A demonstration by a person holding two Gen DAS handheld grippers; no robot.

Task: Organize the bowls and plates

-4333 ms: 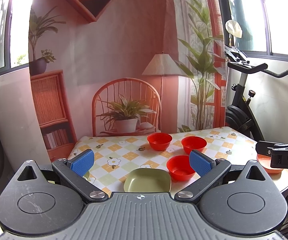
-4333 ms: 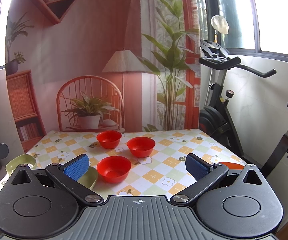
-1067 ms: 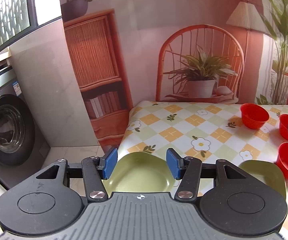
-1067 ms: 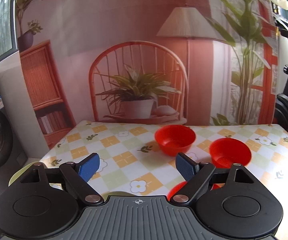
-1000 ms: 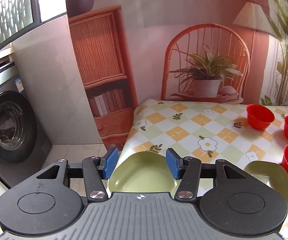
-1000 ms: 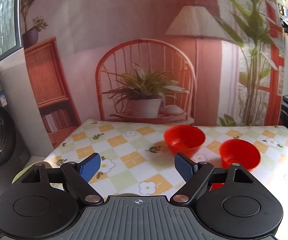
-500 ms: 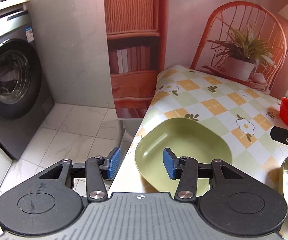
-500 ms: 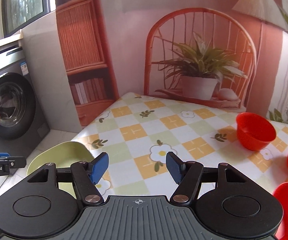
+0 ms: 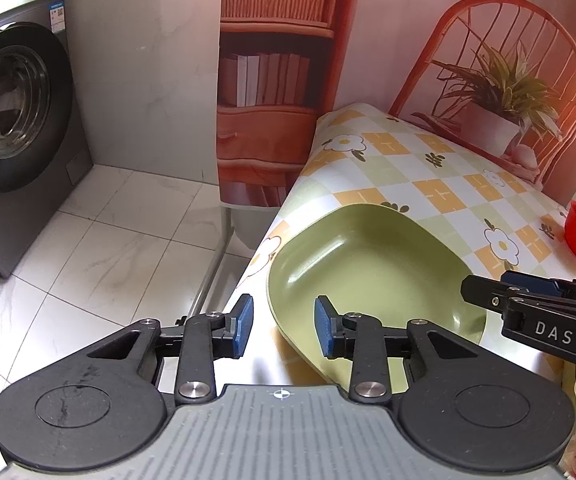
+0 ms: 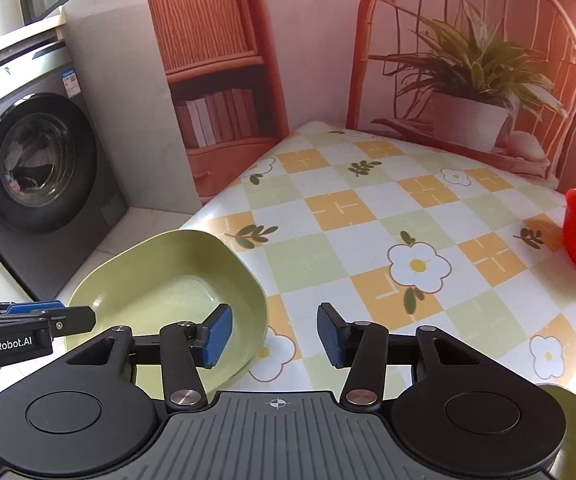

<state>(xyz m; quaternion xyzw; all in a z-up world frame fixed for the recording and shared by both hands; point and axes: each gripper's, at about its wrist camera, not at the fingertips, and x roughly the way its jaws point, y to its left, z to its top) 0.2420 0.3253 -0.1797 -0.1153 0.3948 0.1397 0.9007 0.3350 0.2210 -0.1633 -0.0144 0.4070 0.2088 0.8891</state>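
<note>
While straddled, green plate (image 9: pixel 368 264) rim between left claw (image 9: pixel 284 326)

Washing machine (image 9: pixel 12 108) on white tiled floor (image 9: pixel 100 248).

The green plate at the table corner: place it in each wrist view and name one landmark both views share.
Left wrist view: green plate sits centre-right, just beyond the left gripper, whose fingers straddle its near rim.
Right wrist view: the plate sits lower left, behind the right gripper's left finger.
Shared landmark: the washing machine, at left in both.
</note>
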